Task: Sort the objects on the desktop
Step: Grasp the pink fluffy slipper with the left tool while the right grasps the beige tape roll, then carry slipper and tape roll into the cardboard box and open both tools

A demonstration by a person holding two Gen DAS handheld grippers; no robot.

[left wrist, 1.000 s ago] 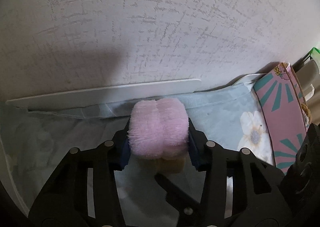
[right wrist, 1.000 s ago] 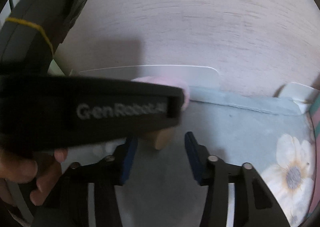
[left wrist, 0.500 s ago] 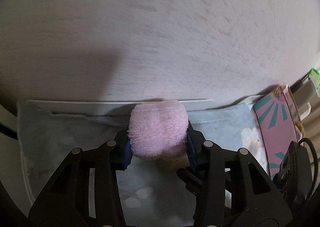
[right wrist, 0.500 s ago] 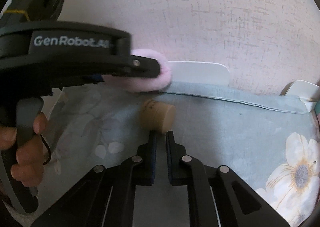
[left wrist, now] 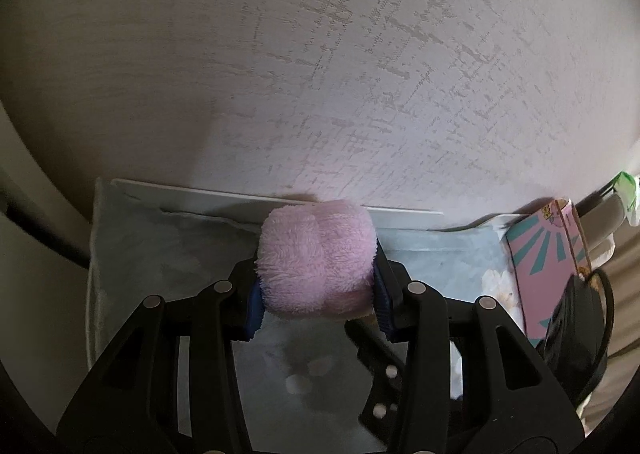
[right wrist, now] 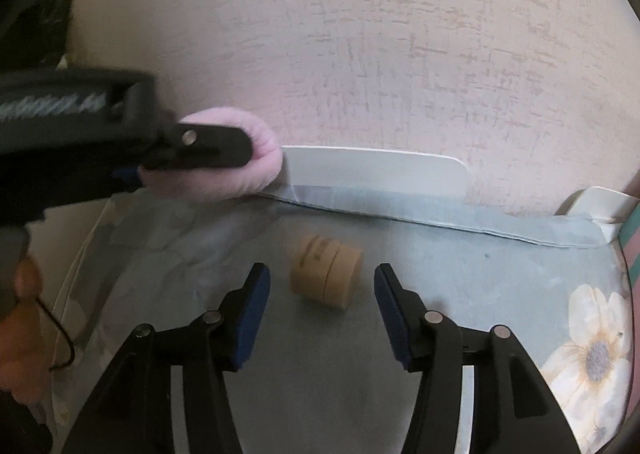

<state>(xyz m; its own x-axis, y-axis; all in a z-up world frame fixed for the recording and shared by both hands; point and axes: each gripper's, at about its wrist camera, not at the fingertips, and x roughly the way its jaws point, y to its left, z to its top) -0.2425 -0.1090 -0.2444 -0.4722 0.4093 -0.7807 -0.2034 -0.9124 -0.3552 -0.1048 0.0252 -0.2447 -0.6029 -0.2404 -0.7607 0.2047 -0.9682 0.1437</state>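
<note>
The puff, pink and fluffy, is clamped between the blue pads of the left gripper and held above the cloth, near the wall. The tan jar lies on its side on the cloth, between the wide-open fingers of the right gripper but touching neither pad.

The step in hand looks like picking up the jar. To do it well, the right gripper should move forward until the pads bracket the jar's middle, then close squarely; a round jar on its side may roll or squirt out if pinched near its end. The left gripper should hold the puff clear of that approach. At the right edge stands a pink and teal box.
</note>
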